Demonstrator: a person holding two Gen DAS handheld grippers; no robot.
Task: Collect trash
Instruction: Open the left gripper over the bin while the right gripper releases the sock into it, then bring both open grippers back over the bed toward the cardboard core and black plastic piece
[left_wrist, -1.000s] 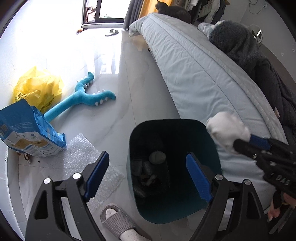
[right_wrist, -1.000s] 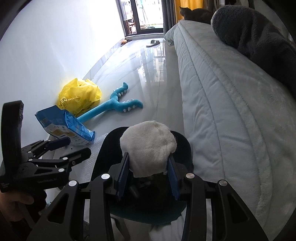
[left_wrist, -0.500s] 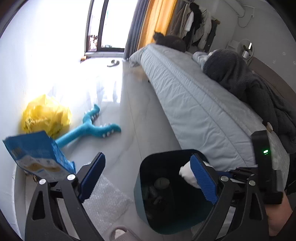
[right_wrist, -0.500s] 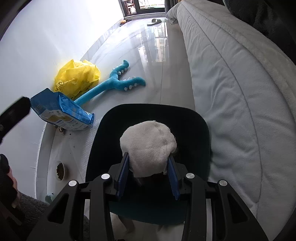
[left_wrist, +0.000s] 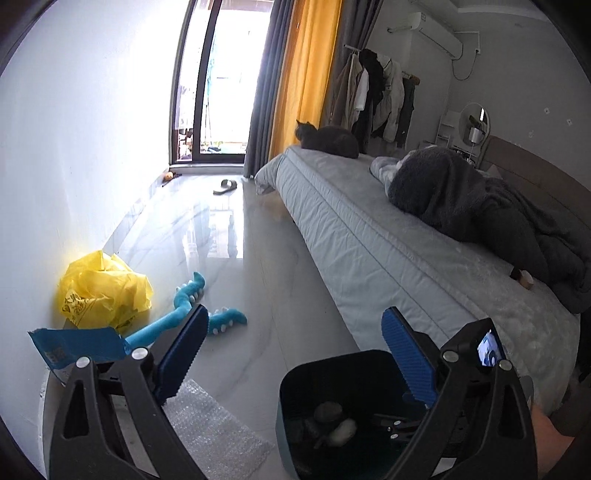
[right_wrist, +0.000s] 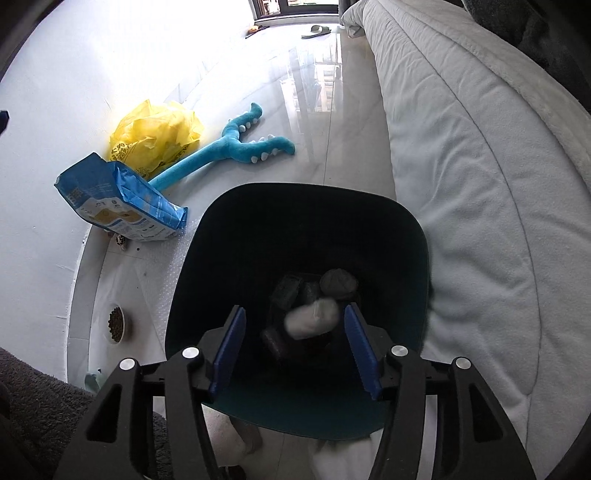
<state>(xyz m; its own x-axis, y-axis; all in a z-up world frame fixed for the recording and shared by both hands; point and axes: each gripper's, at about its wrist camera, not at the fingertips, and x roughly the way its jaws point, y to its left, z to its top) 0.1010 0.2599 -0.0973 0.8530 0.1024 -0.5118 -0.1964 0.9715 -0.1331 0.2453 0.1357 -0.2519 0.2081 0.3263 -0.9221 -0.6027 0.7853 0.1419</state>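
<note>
Progress: white wad (right_wrist: 312, 318) lies blurred inside the bin (right_wrist: 413, 236), among dark lumps; judged deposited.
Left to do: yellow bag (right_wrist: 157, 131), blue pouch (right_wrist: 118, 203), bubble wrap (left_wrist: 214, 424) on the glossy floor.
Right gripper (right_wrist: 295, 350): spread wide, empty, above the bin.
Left gripper (left_wrist: 295, 358): spread wide, holding nothing.
Textures: fluffy wad, smooth plastic bin, crinkled bag.

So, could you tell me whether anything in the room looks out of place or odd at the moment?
Yes: several things lie loose on the floor by the wall, namely a crumpled yellow bag, a blue pouch tipped on its side, bubble wrap and a teal plush toy. The white wad looks blurred inside the bin.
</note>
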